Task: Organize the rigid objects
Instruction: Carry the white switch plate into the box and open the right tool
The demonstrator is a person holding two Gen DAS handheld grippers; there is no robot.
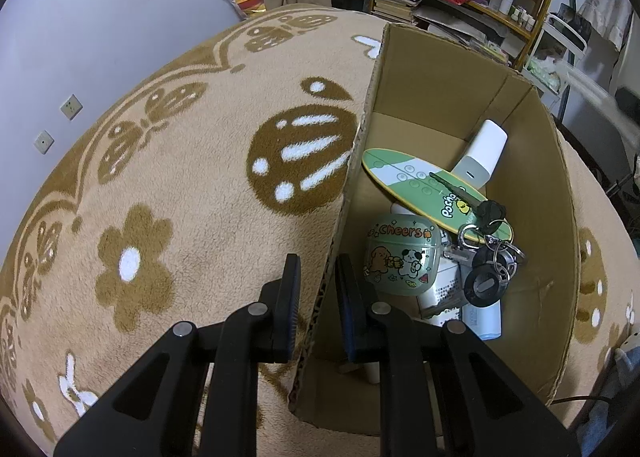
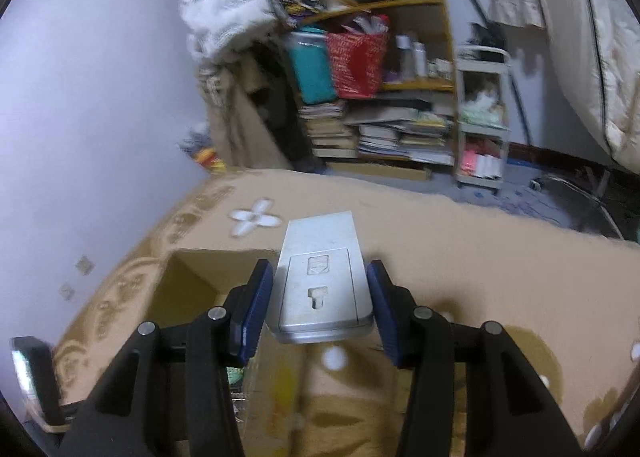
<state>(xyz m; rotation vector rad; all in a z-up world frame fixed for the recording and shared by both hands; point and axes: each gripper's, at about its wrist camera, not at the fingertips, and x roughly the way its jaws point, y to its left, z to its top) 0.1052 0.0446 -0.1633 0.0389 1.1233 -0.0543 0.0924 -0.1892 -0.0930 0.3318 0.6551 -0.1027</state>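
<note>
My left gripper [image 1: 318, 289] is shut on the near left wall of an open cardboard box [image 1: 452, 69], one finger outside and one inside. Inside the box lie a green earbud case marked "Cheers" [image 1: 402, 257], a green oval board [image 1: 420, 181], a bunch of keys [image 1: 486, 253] and a white bottle [image 1: 482, 155]. In the right wrist view my right gripper [image 2: 318, 305] is shut on a flat silver-white device with a battery-cover back [image 2: 320, 289], held in the air above the blanket. The box's corner [image 2: 192, 277] shows below it on the left.
The box sits on a tan fleece blanket with brown flowers [image 1: 168, 185]. Behind it stand a cluttered wooden shelf [image 2: 380, 89] with books, a red bag [image 2: 356, 61] and a teal bag, and a white cart [image 2: 482, 125]. The wall on the left carries sockets [image 1: 71, 107].
</note>
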